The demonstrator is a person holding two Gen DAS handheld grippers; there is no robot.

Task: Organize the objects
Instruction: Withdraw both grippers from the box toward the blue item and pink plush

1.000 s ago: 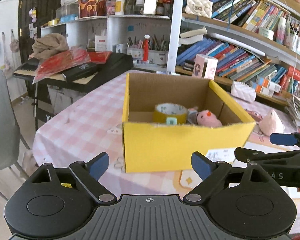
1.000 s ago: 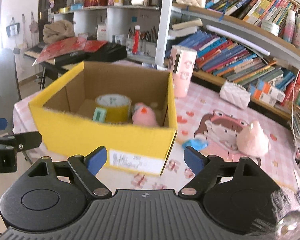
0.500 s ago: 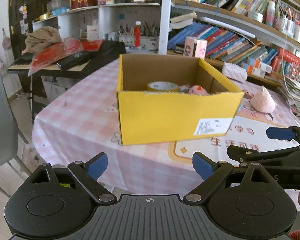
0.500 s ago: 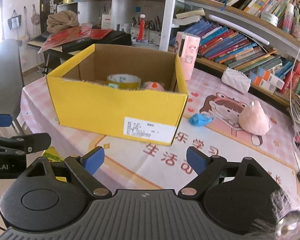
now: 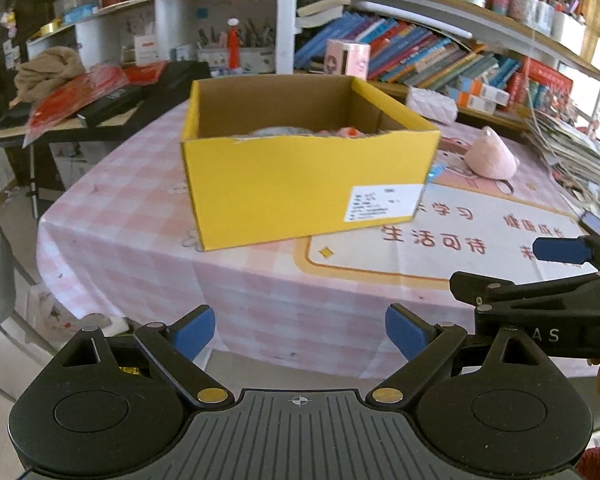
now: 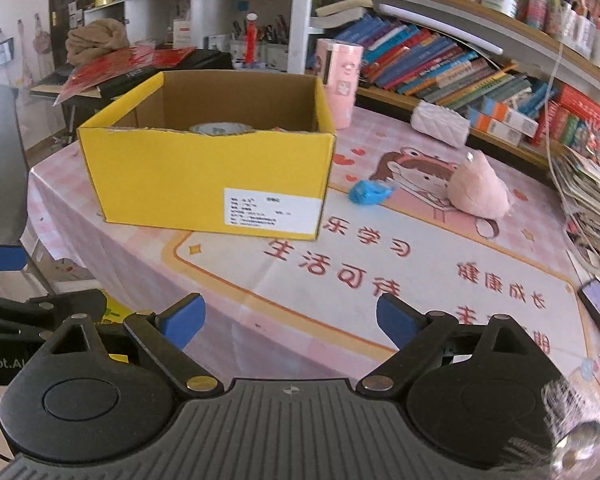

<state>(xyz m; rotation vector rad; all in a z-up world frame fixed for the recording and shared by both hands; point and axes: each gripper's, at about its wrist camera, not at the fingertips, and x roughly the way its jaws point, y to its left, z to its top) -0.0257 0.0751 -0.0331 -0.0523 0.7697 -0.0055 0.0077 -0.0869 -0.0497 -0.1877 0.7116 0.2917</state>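
Presently both grippers, left gripper [image 5: 299, 330] and right gripper [image 6: 290, 320], stand off the bench [image 6: 420, 280], jaws spread and empty, the right having just widened. Yellow box [image 6: 208, 176] holds tape; next, fetch the pink plush [image 6: 478, 194].

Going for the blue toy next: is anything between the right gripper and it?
Nothing visible. Bare tablecloth lies between the open right gripper and the blue toy. The yellow box sits to its left, the pink plush to its right, both apart.
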